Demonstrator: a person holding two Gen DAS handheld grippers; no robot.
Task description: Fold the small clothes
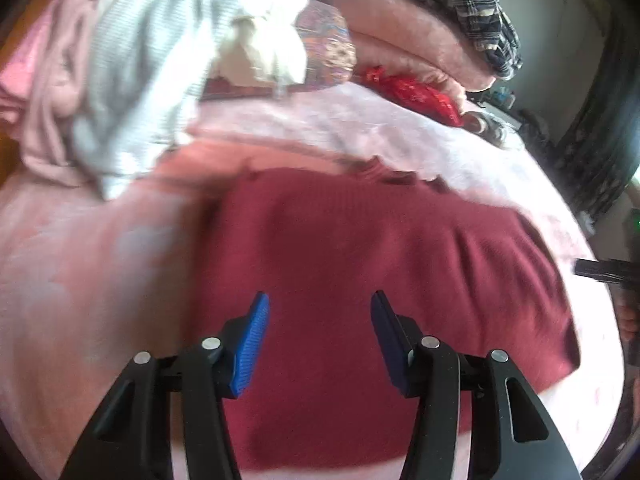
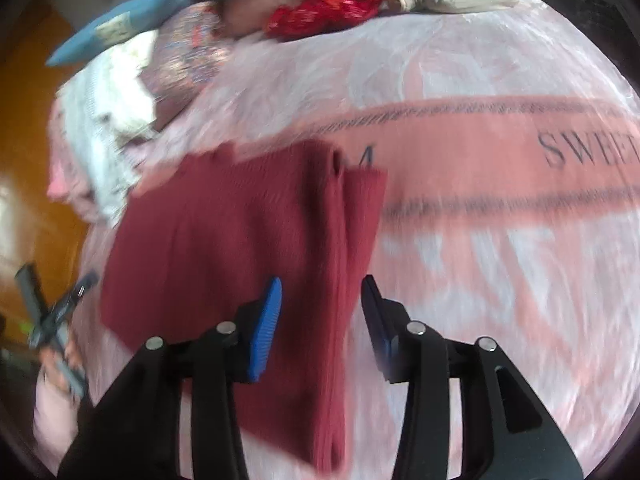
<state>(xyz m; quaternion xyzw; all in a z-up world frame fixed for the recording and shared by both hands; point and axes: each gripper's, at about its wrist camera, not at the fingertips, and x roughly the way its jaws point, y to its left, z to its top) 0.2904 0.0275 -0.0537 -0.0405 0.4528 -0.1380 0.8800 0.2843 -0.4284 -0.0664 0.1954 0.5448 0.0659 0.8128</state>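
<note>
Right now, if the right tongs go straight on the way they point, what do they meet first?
Most likely the dark red ribbed knit garment: the open right tongs point down at its folded right edge, nothing between the blue pads. The pink printed blanket lies just beside it, so depth leaves some doubt.

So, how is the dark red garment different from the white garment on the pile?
The dark red garment lies spread flat on the pink bedcover, under both open grippers; the white garment sits crumpled on a pile at the bed's edge. The red one looks finely ribbed, the white one loosely bunched. Neither is gripped.
</note>
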